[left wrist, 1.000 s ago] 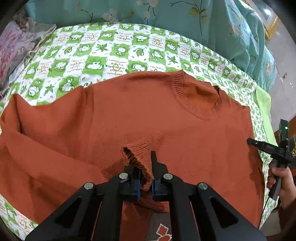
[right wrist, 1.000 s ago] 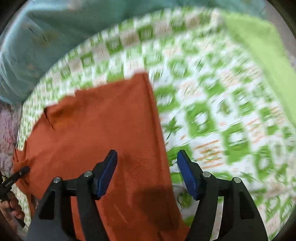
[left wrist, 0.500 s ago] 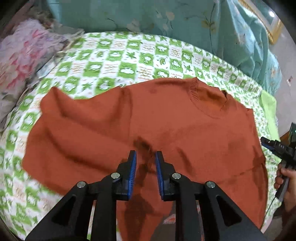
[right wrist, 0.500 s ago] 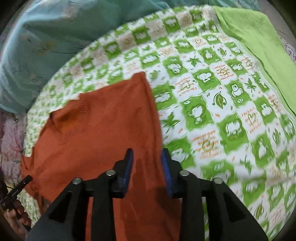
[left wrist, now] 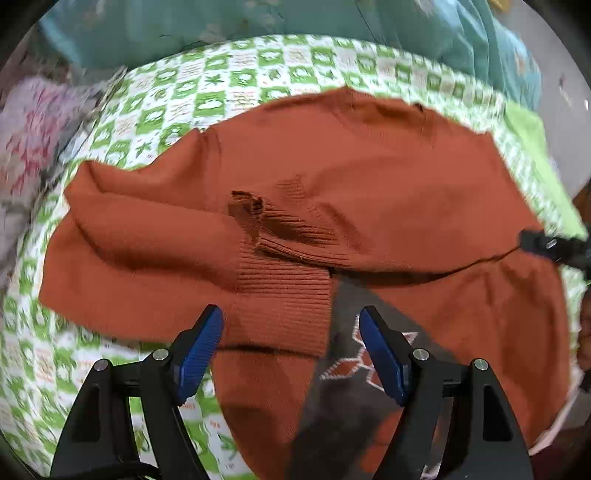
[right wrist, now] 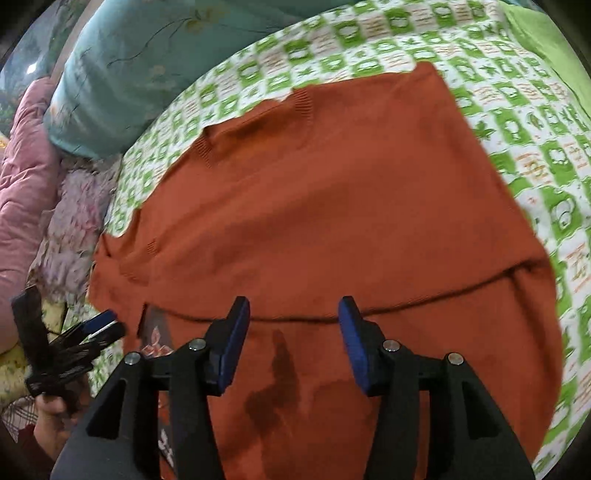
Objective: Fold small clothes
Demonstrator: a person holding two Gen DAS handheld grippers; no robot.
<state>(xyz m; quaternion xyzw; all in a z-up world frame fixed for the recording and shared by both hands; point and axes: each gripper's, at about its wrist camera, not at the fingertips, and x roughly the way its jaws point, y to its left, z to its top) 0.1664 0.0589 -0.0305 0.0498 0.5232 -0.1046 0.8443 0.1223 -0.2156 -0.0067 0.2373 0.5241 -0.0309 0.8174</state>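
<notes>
A rust-orange knitted sweater (left wrist: pixel 388 177) lies spread on the bed, also in the right wrist view (right wrist: pixel 314 192). Its left sleeve is folded across the body, with the ribbed cuff (left wrist: pixel 284 295) lying just ahead of my left gripper (left wrist: pixel 291 347). The left gripper is open and empty, above the cuff. A dark panel with a white and red pattern (left wrist: pixel 354 365) shows by the hem. My right gripper (right wrist: pixel 293 339) is open and empty, over a fold line near the sweater's lower right side. The right gripper's tip shows at the right in the left wrist view (left wrist: pixel 554 247).
The bed has a green and white patterned sheet (left wrist: pixel 221 88). A teal floral quilt (right wrist: pixel 140 62) lies at the head. Pink and lilac bedding (right wrist: pixel 26 155) is heaped at the left. A lime green cloth (right wrist: pixel 539 33) lies at the right edge.
My left gripper let go of the sleeve cuff, opened wide and drew back; the sleeve now lies folded across the body. My right gripper narrowed, then opened again over the sweater.
</notes>
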